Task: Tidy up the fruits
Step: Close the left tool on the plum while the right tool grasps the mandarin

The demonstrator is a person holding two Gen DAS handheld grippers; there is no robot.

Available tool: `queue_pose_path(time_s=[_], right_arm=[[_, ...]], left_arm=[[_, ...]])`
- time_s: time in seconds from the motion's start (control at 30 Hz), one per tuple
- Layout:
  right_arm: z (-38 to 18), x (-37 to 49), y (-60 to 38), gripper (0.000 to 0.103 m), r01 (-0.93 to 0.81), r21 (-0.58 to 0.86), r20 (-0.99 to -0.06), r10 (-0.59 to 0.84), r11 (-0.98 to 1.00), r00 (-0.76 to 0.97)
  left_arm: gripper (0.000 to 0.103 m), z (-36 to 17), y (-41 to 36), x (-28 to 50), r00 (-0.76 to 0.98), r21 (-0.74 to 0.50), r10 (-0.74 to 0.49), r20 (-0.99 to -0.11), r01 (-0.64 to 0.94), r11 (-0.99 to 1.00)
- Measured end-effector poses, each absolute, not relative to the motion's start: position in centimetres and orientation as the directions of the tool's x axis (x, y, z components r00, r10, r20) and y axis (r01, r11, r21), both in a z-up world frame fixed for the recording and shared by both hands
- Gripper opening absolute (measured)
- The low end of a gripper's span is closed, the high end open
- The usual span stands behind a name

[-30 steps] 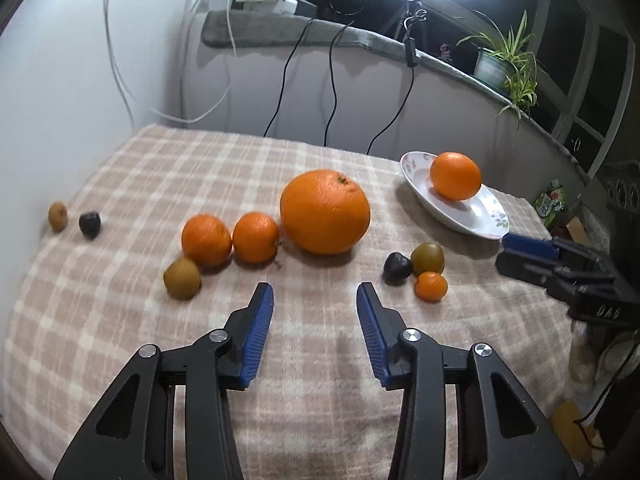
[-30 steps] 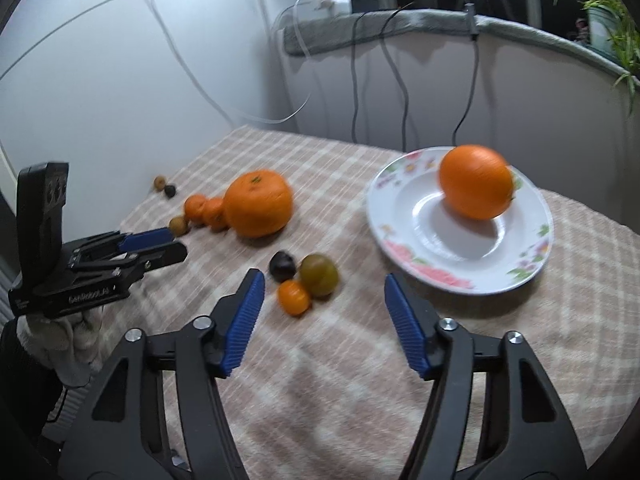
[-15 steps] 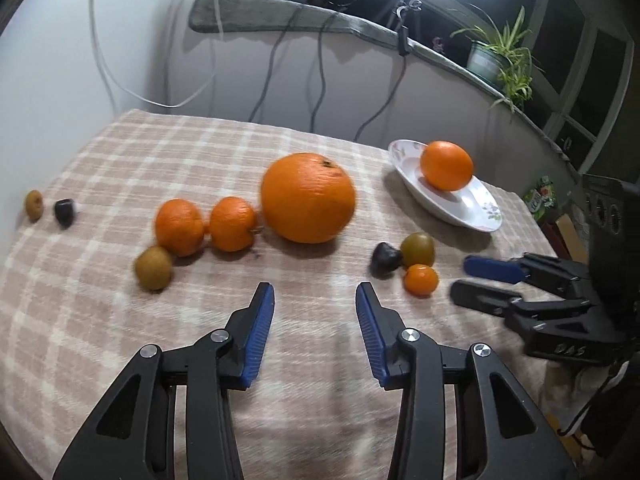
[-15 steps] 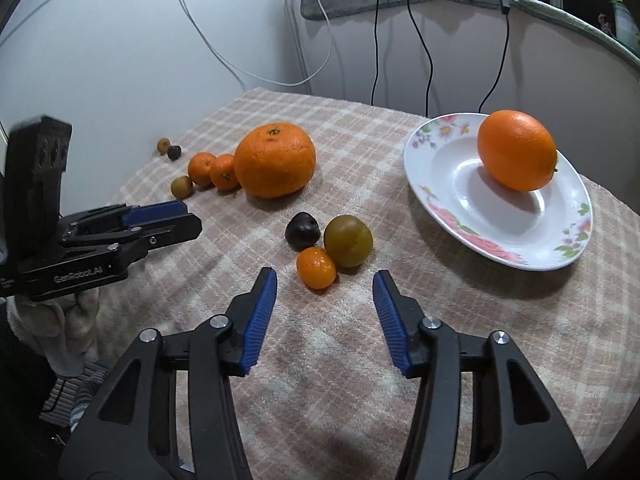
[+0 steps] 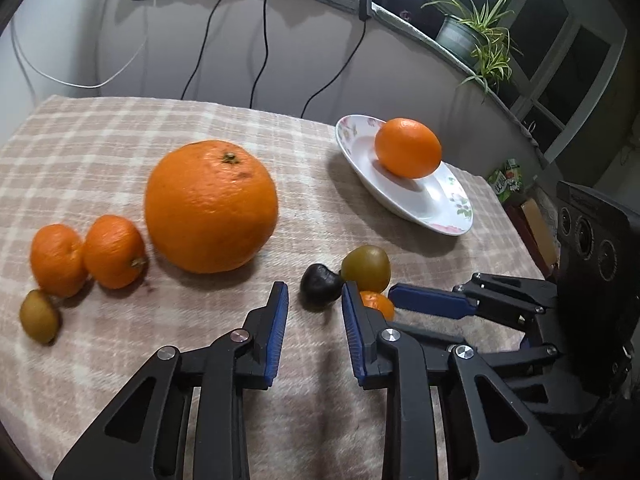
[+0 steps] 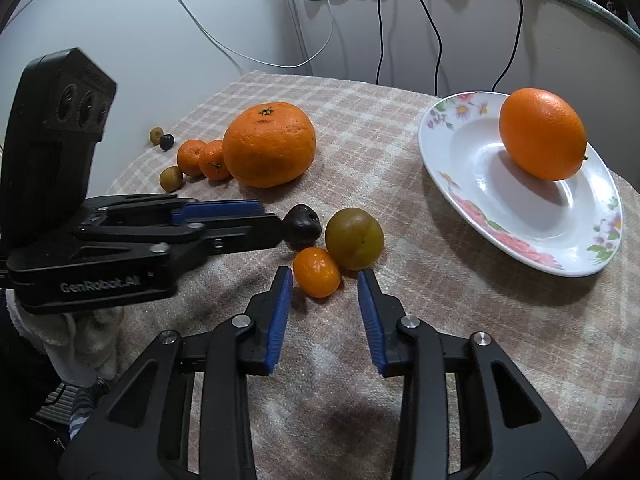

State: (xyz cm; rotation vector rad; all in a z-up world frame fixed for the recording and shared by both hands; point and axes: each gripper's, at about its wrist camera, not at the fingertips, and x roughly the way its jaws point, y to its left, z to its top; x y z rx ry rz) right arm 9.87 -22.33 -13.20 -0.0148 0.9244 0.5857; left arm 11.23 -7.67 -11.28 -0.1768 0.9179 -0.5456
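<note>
Left wrist view: the left gripper is spread, empty, its tips just short of the dark fruit; the big orange sits beyond on the counter.
Right wrist view: the right gripper is spread before the small orange fruit, the green fruit touching it, the plate holding an orange

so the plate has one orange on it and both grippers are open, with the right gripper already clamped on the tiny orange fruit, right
Not quite. The right gripper is open and not clamped on the tiny orange fruit; the fruit lies on the cloth just ahead of the fingertips, as the right wrist view shows. The plate does hold one orange, and the left gripper is open.
</note>
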Motion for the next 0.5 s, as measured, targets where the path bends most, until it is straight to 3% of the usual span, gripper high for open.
queue_pose_path(time_s=[0.17,0.37,0.5], right_arm=[[-13.5,10.0,-22.0,0.035,-0.485,0.229,-0.763,0.465,0.844,0.449],[-13.7,10.1,-21.9,0.025,-0.486,0.236,-0.763,0.470,0.842,0.445],[-13.7,9.9,-22.0,0.025,-0.481,0.237,-0.761,0.469,0.844,0.448]], left_arm=[[0.026,-11.8,-8.1,11.7,0.466,-0.362,-0.513,-0.721,0.378,0.852],[0.026,-11.7,-9.2,11.9,0.464,-0.305,-0.484,-0.741,0.410,0.860],[0.020,-11.6,-10.0,11.8,0.468,-0.276,-0.473,-0.746,0.430,0.860]])
